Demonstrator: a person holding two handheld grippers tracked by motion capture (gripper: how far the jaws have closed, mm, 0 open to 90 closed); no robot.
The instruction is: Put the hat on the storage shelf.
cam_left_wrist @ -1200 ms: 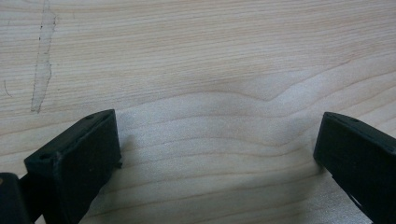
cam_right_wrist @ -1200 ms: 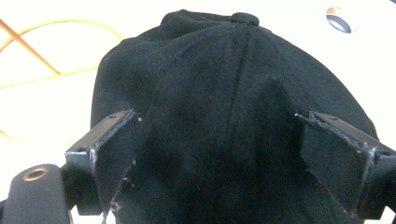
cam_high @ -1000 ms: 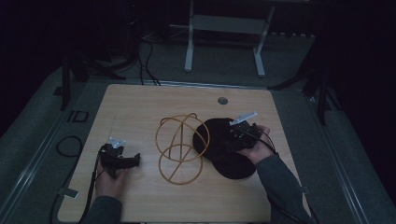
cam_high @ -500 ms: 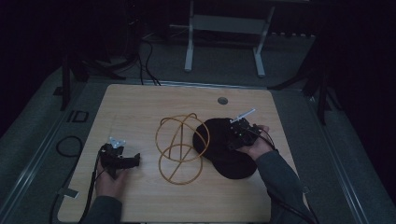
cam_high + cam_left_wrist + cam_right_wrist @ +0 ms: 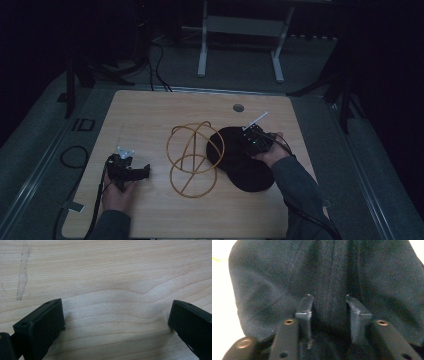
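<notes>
Little has moved: our right gripper (image 5: 329,315) still pinches a fold of black cloth (image 5: 287,277); our left gripper (image 5: 116,322) rests wide open on the table (image 5: 112,270).

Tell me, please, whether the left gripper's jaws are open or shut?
Open: the left gripper has its black jaws set wide apart over the bare light wooden table.

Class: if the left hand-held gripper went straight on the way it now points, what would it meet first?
Probably the bare wooden table: the left hand-held gripper has its jaws wide apart with nothing between them, and the wood lies directly ahead. How near it is remains unclear.
</notes>
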